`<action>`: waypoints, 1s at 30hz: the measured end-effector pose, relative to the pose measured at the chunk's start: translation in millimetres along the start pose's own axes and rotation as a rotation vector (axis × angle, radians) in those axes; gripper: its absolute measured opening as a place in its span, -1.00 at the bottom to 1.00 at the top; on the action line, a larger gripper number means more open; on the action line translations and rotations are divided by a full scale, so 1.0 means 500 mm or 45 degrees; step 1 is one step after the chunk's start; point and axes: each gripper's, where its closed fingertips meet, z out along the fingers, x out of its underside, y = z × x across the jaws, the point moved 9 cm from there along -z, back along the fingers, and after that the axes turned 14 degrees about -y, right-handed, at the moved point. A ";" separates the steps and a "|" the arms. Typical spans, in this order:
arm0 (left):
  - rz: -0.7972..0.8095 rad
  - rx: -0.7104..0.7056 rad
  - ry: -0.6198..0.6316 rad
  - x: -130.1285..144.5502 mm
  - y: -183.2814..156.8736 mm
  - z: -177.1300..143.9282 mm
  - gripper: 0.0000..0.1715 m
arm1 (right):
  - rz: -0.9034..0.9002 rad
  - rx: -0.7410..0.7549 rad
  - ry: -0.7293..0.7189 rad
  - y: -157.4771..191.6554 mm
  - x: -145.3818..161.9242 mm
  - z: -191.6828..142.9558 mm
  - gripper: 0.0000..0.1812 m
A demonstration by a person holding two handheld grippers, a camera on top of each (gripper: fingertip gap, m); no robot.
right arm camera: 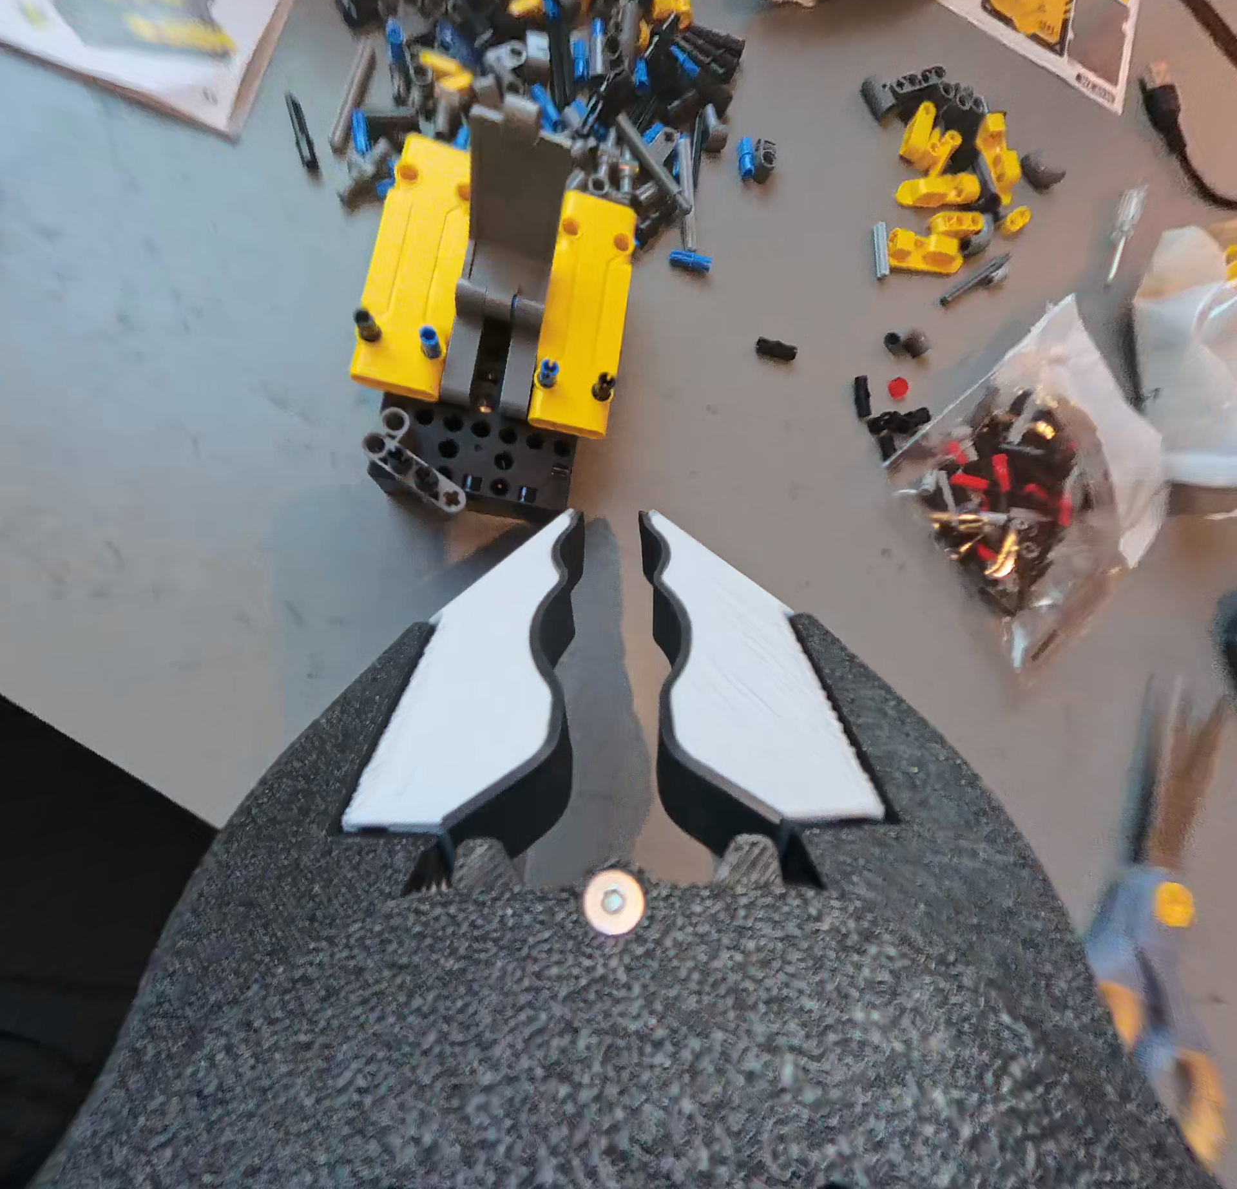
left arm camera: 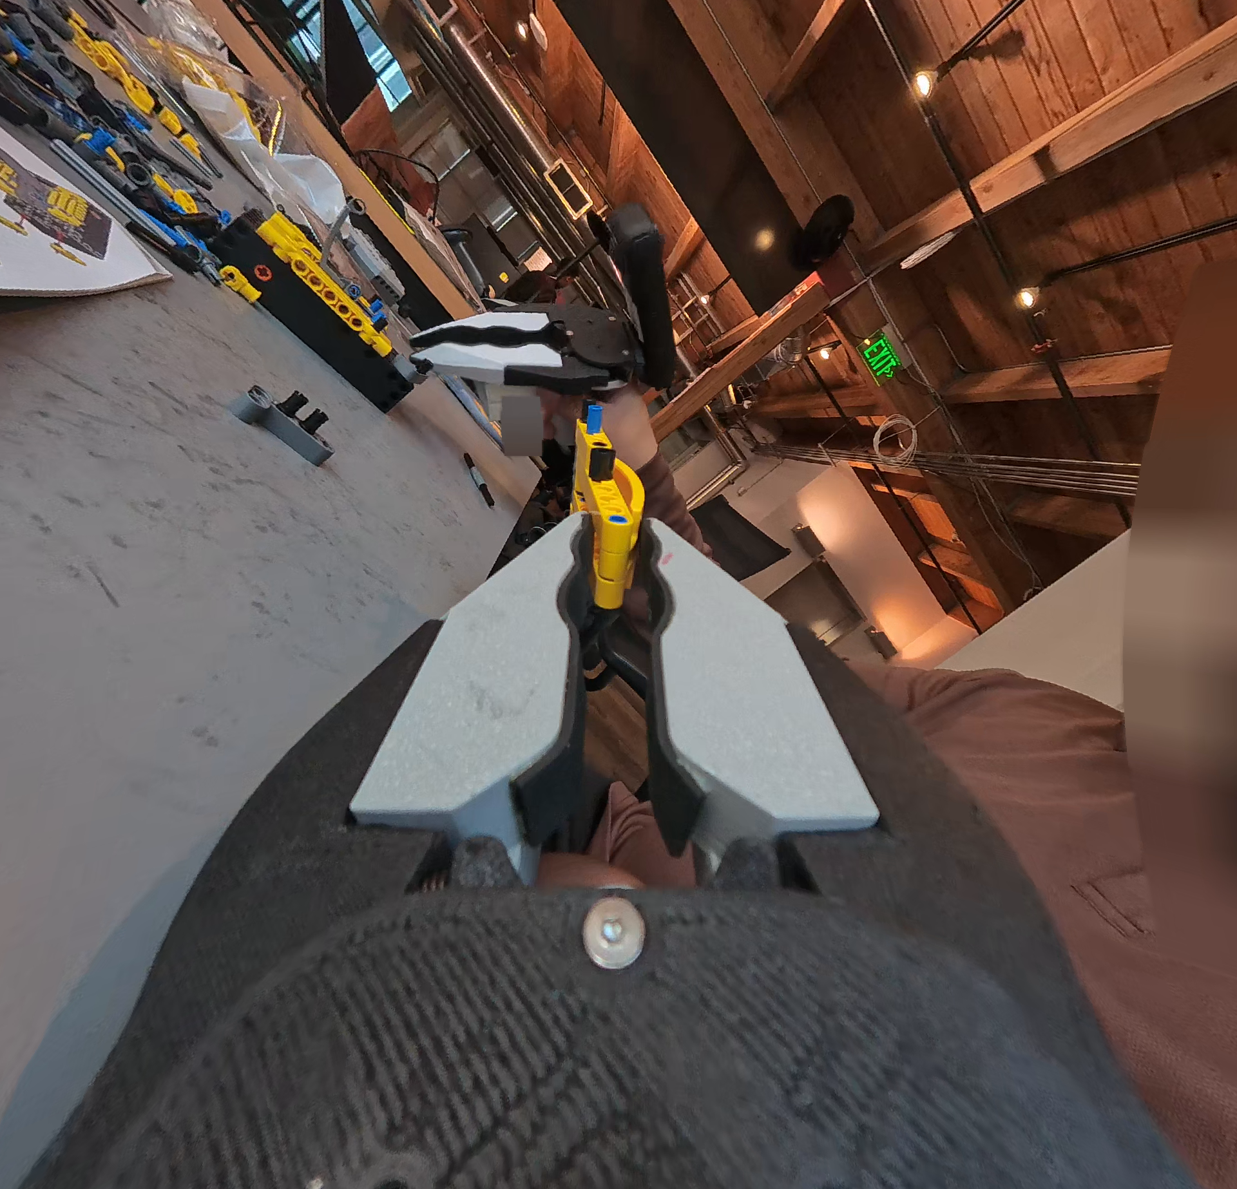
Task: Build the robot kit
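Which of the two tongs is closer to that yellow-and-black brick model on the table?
Right. The right tongs hover open just in front of the yellow-and-black model, almost at its black base. The left tongs are lifted away from it, gripping a small yellow piece.

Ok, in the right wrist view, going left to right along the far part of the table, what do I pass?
Instruction booklet → yellow and grey brick assembly on a black base → small pile of yellow connector pieces → clear bag of black and red pins.
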 end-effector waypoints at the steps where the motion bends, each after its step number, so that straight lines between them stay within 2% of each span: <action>1: -0.001 -0.001 0.002 0.000 0.001 0.000 -0.89 | 0.097 -0.030 -0.038 -0.005 0.000 -0.005 -0.78; 2: 0.001 -0.002 0.007 0.001 0.001 0.001 -0.89 | 0.193 -0.069 -0.085 -0.008 -0.001 -0.011 -0.69; 4: 0.008 -0.002 0.019 0.003 0.001 0.003 -0.89 | 0.350 -0.154 -0.175 -0.002 -0.005 -0.020 -0.36; 6: 0.008 0.001 0.026 0.006 0.001 0.005 -0.88 | 0.415 -0.202 -0.198 0.017 -0.008 -0.020 -0.10; 9: 0.006 -0.001 0.029 0.008 0.001 0.007 -0.89 | 0.367 -0.149 -0.172 0.044 -0.018 -0.010 -0.08; 11: 0.009 -0.003 0.029 0.009 0.001 0.007 -0.89 | 0.320 -0.126 -0.142 0.061 -0.024 0.003 0.02; 14: 0.014 -0.002 0.028 0.009 -0.002 0.006 -0.89 | 0.277 -0.038 -0.053 0.067 -0.022 0.033 0.03; 19: 0.015 -0.002 0.018 0.004 -0.003 0.001 -0.89 | 0.149 -0.016 0.072 0.062 -0.010 0.060 0.01; 21: 0.011 -0.002 0.018 0.003 -0.001 0.001 -0.89 | 0.139 -0.088 0.077 0.063 -0.013 0.064 -0.19; 23: 0.013 0.000 0.022 0.003 -0.001 0.002 -0.88 | 0.148 -0.155 0.091 0.062 -0.014 0.068 -0.26; 30: 0.016 0.000 0.017 0.002 -0.003 0.000 -0.89 | -0.003 -0.315 0.119 0.051 -0.012 0.062 -0.26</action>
